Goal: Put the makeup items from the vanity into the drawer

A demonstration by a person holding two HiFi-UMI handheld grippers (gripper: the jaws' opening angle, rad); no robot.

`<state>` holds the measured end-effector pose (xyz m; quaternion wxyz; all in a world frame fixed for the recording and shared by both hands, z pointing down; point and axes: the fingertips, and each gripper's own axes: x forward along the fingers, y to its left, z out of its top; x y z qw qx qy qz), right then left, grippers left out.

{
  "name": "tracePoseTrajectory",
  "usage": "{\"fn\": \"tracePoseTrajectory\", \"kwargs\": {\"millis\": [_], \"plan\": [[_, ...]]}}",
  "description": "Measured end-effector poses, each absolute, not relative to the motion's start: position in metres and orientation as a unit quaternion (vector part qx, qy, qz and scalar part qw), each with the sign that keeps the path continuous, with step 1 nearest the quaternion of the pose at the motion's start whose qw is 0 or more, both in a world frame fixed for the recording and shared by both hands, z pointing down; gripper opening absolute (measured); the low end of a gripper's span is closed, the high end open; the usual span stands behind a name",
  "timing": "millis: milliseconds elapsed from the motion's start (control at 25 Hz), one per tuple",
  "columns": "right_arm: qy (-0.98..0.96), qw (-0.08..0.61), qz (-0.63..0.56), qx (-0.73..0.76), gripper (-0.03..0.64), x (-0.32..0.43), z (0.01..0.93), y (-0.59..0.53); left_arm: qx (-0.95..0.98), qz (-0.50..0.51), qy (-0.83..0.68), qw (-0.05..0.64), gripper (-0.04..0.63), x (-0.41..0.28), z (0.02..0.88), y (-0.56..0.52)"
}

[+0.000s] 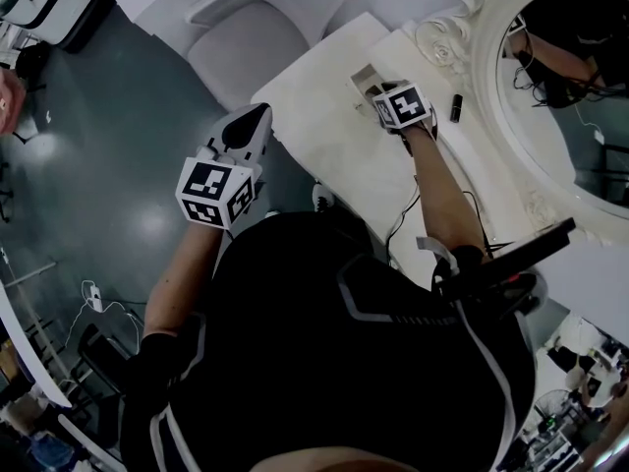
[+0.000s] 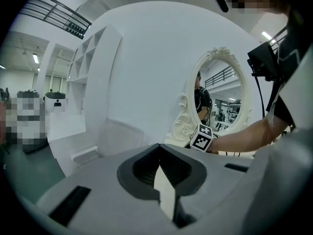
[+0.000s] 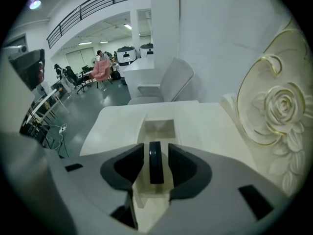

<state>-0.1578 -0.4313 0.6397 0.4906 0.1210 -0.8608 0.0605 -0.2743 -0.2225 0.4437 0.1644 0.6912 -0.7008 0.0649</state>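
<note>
- Your right gripper (image 3: pixel 156 150) stands wide open; a slim black makeup item (image 3: pixel 155 168) sits between its jaws with a gap on either side, at the open drawer (image 3: pixel 159 127).
- Your left gripper (image 2: pixel 157 148) is closed and empty, held off the vanity (image 1: pixel 324 136).
- Another black makeup item (image 1: pixel 455 106) lies beside the mirror (image 1: pixel 565 96).

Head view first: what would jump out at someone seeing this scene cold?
The ornate oval mirror with carved roses dominates the upper right, on the white vanity. Beside it, the right claw hangs open over a small drawer opening, a slim black makeup stick loose between its jaws. The left claw is shut and empty, above the grey floor.
</note>
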Motion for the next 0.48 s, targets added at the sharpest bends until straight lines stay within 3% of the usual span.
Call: {"fn": "tracePoseTrajectory", "kwargs": {"millis": [200, 480], "plan": [[-0.884, 0.436, 0.088, 0.146, 0.16, -0.154, 0.604, -0.426, 0.705, 0.062, -0.689, 0.154, 0.003, -0.271, 0.435, -0.219], [-0.918, 0.302, 0.092, 0.242, 0.135, -0.134, 0.514, -0.421, 0.737, 0.035, -0.659, 0.149, 0.003, -0.262, 0.418, -0.22]]}}
